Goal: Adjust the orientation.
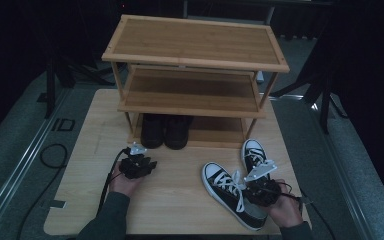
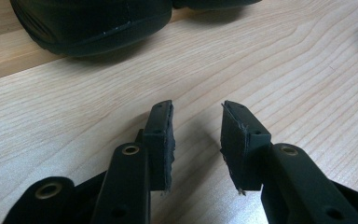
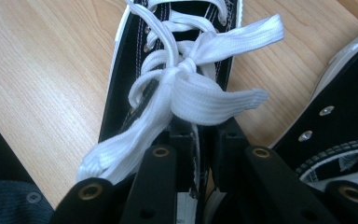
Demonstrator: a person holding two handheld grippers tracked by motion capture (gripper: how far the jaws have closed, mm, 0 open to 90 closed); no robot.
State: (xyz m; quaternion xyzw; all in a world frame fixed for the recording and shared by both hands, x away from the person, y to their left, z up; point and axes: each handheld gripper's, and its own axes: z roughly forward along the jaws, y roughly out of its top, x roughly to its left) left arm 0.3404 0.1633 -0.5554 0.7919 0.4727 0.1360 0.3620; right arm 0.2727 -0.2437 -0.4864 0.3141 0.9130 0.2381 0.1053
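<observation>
- Two hand-held grippers work over a pale wooden tabletop (image 1: 175,200), one in each of the person's hands, with a three-tier bamboo shoe rack (image 1: 195,55) standing at the far side.
- At the left, the left hand-held gripper (image 1: 139,166) sits low over bare wood in front of the rack; in the left gripper view its jaws stand apart with nothing between the pads (image 2: 161,140), only wood grain showing through the gap.
- Just beyond it, a pair of black shoes (image 1: 164,131) rests on the rack's bottom shelf, toes toward the person; the rounded toe of one fills the top of the left gripper view (image 2: 93,23).
- Right of centre, a black high-top sneaker with white laces (image 1: 230,192) lies on the tabletop, toe pointing toward the rack and slightly left.
- The right hand-held gripper (image 1: 262,190) sits at that sneaker's ankle end; in the right gripper view its jaws are pinched on the sneaker's collar edge (image 3: 196,154), below the tied bow (image 3: 191,79).
- Farthest right, the second sneaker (image 1: 253,152) stands beside the first, near the rack's right front leg; its eyeleted side shows at the right edge of the right gripper view (image 3: 340,126).
</observation>
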